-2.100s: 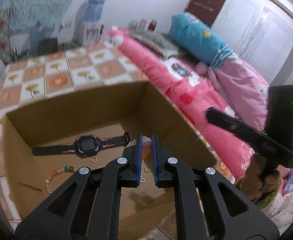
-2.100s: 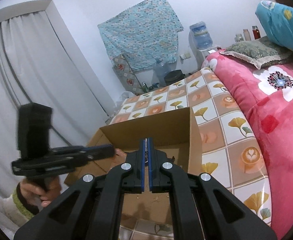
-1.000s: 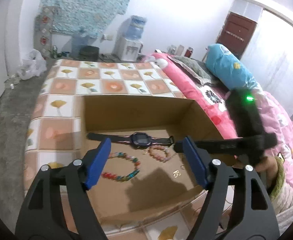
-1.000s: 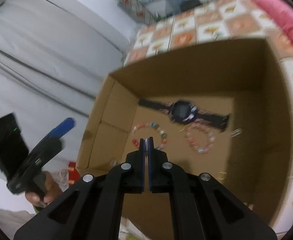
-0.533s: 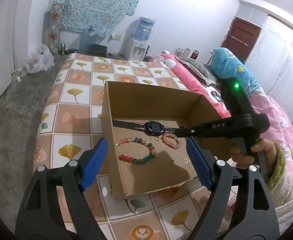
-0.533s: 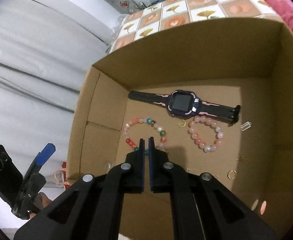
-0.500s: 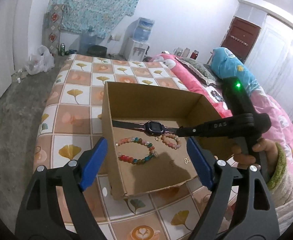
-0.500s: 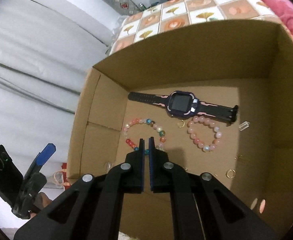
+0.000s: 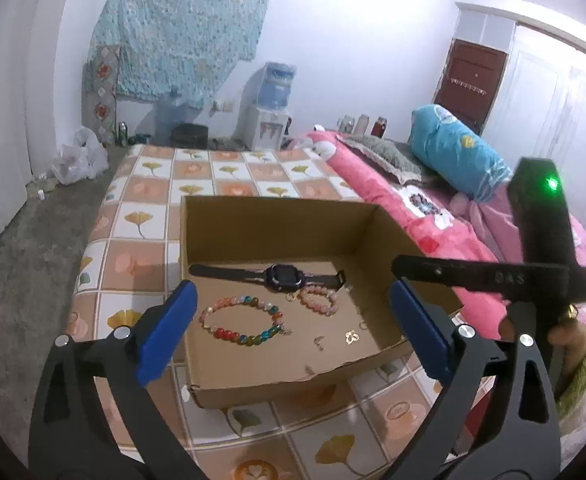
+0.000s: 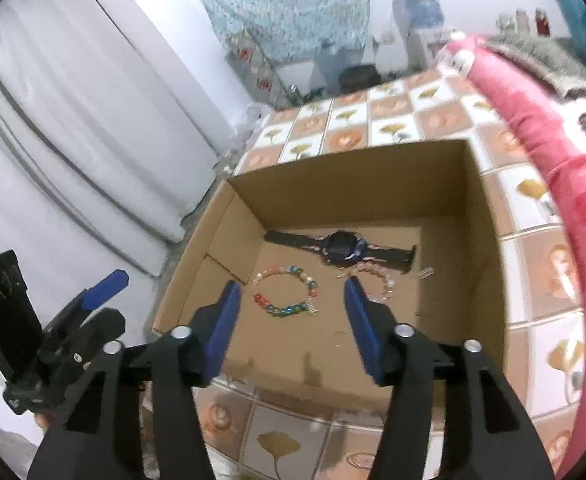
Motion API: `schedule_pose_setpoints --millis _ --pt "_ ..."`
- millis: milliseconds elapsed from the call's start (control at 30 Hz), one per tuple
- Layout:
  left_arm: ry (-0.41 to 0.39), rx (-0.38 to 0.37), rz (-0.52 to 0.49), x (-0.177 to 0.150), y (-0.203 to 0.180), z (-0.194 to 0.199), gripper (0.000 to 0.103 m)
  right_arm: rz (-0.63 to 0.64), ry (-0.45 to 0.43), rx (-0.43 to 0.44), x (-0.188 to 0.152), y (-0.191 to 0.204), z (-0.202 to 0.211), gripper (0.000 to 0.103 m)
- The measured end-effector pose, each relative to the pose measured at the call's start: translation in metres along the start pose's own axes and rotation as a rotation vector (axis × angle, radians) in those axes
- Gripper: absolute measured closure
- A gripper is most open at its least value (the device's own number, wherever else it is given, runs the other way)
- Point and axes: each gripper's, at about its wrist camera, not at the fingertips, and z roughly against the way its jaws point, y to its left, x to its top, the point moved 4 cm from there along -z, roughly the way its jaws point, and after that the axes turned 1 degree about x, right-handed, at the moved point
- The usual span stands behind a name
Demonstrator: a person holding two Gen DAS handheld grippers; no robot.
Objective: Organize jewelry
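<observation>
An open cardboard box [image 9: 273, 228] sits on the tiled mat. Inside lie a black watch [image 9: 279, 274], a multicolour bead bracelet [image 9: 229, 334], a pink bead bracelet [image 9: 325, 308] and small gold pieces [image 9: 351, 336]. My left gripper [image 9: 291, 294] hovers before the box, its jaws opening wide with nothing between them. My right gripper [image 10: 291, 286] hangs above the box's near edge, its jaws opening and empty. Its view shows the box [image 10: 353, 168], the watch [image 10: 343, 248] and both bracelets [image 10: 289, 310]. A hand [image 9: 565, 332] holds the right gripper at the box's right side.
A bed with a pink quilt [image 9: 433, 216] and a teal pillow [image 9: 453, 152] runs along the right. A white curtain [image 10: 73, 128] hangs at the left. A water dispenser [image 9: 269, 120] and a plastic bag [image 9: 77, 160] stand at the far wall.
The right gripper's jaws have gone from shut to apart, and it has lifted back from inside the box. The left gripper's jaws have spread wider and it has shifted slightly.
</observation>
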Motion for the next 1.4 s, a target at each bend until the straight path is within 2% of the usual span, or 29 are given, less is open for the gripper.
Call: schedule_pose_setpoints --millis 67,200,267,400,433,733,833,967,1167,1400 --pt "-0.025 0.018 0.002 0.001 -0.005 0.006 0.008 0.015 -0.029 -0.031 -0.003 0.001 0.011 0.042" --pt "-0.046 0.109 0.006 0.004 -0.010 0.013 0.008 0.018 -0.081 -0.061 -0.010 -0.002 0.034 0.035" --pt "-0.045 0.159 -0.003 0.004 -0.012 0.014 0.008 0.015 -0.092 -0.076 -0.015 -0.005 0.043 0.031" --pt "-0.042 0.306 -0.040 0.002 -0.016 0.017 0.008 0.015 -0.099 -0.108 -0.027 -0.010 0.056 0.026" --pt "-0.047 0.317 -0.046 0.001 -0.017 0.018 0.008 0.012 -0.100 -0.117 -0.031 -0.011 0.058 0.024" --pt "0.031 0.288 -0.010 -0.007 -0.019 0.017 0.008 -0.012 -0.066 -0.152 -0.046 -0.014 0.056 0.019" --pt "0.076 0.302 -0.009 -0.011 -0.018 0.011 0.008 0.005 -0.058 -0.180 -0.047 -0.011 0.054 0.016" --pt "0.149 0.375 -0.017 -0.021 -0.016 -0.002 0.008 0.010 -0.032 -0.212 -0.052 -0.009 0.047 0.014" --pt "0.251 0.397 0.049 -0.040 -0.007 -0.013 0.008 0.009 0.057 -0.269 -0.067 -0.012 0.029 0.014" --pt "0.361 0.412 0.082 -0.059 -0.001 -0.032 0.008 -0.007 0.101 -0.300 -0.077 -0.022 0.020 0.014"
